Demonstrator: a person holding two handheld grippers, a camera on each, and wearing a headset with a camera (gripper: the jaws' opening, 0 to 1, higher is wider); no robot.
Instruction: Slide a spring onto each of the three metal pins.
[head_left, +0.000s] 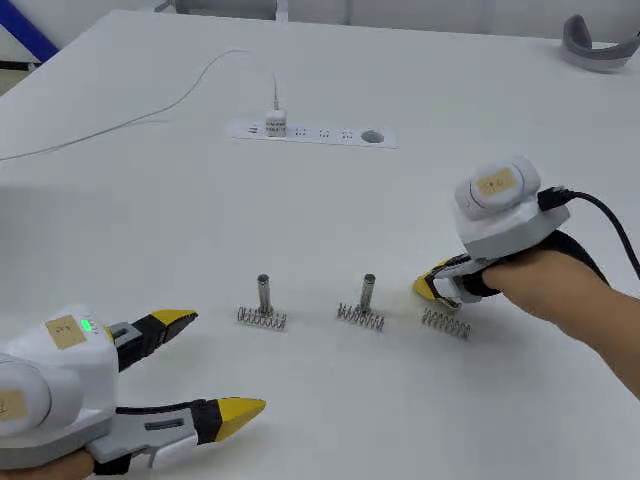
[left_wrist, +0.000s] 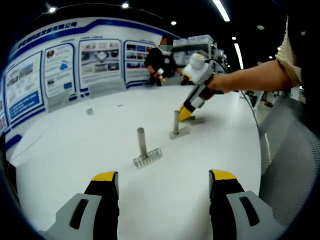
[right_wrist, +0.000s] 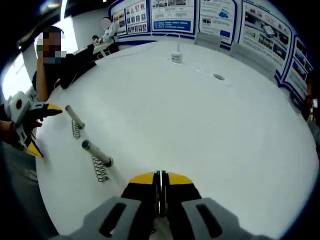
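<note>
Left hand-held gripper (head_left: 212, 363): jaws spread wide, empty. Right hand-held gripper (head_left: 437, 290): jaws closed on a thin metal pin (right_wrist: 160, 192), third spring (head_left: 446, 323) flat on the tabletop (head_left: 330, 420) just beside its tips. Between the two hand-held grippers: first upright pin (head_left: 264, 293) and second upright pin (head_left: 368, 290), with first spring (head_left: 262, 318) and second spring (head_left: 361, 318) lying at their feet, unthreaded.

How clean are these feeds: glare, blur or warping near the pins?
Head view: soft light, faint shadows, standing pins and springs sharp. Left gripper view: fisheye curves the table, ceiling lamps flare. Right gripper view: heavier warping, upper left washed out, gripped pin barely legible.
</note>
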